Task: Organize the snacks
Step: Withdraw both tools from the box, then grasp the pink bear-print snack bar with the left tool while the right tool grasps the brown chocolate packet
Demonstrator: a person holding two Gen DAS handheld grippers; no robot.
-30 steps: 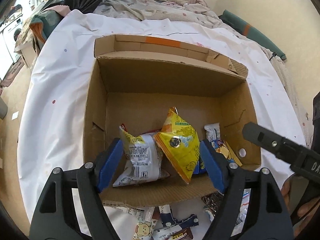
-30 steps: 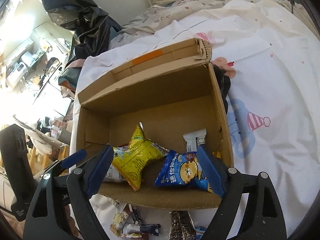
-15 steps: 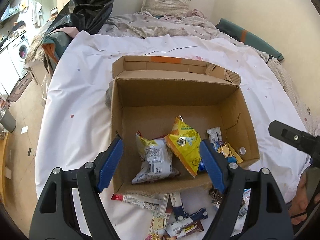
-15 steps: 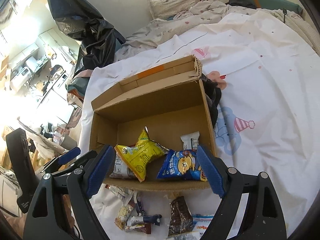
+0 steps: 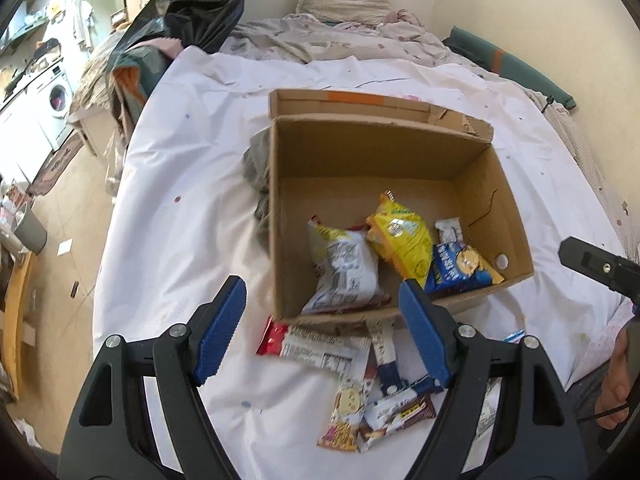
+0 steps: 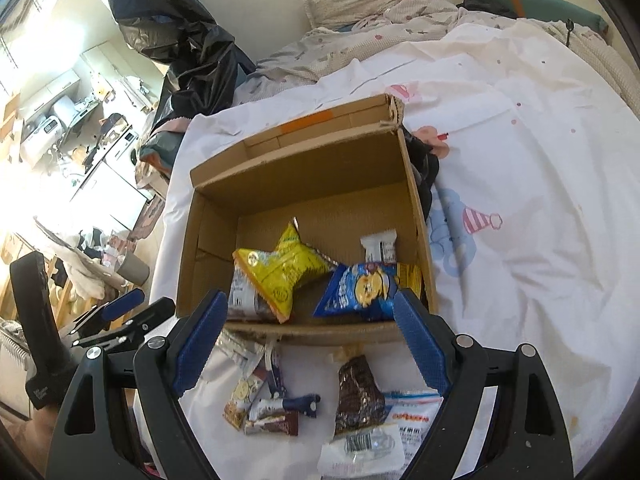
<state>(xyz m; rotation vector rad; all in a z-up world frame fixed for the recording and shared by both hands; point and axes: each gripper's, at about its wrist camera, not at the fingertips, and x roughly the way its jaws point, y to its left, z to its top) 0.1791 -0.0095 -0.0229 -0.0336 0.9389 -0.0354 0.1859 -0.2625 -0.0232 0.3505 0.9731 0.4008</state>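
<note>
An open cardboard box point(image 5: 384, 148) point(image 6: 304, 164) sits on a white sheet. Inside lie a yellow snack bag point(image 5: 402, 238) point(image 6: 280, 270), a white bag point(image 5: 344, 272), a blue bag point(image 5: 460, 266) point(image 6: 360, 290) and a small white packet point(image 6: 379, 245). Loose snacks lie in front of the box: a red-ended bar point(image 5: 312, 344), a cartoon packet point(image 5: 346, 408), a dark brown packet point(image 6: 356, 396) and a clear packet point(image 6: 372, 440). My left gripper point(image 5: 324, 328) is open and empty above the loose snacks. My right gripper point(image 6: 308, 344) is open and empty above the box's near wall.
The white sheet point(image 5: 192, 216) covers a bed with rumpled bedding and a pillow point(image 5: 344, 0) at the back. A black plastic bag point(image 6: 188, 52) stands at the far left. Dark cloth lies against the box's sides point(image 5: 256, 176) point(image 6: 424, 160). The floor drops off to the left.
Both grippers have pulled back and up from the box. The loose snacks in front of the box have come into view. Both grippers stay open and empty.
</note>
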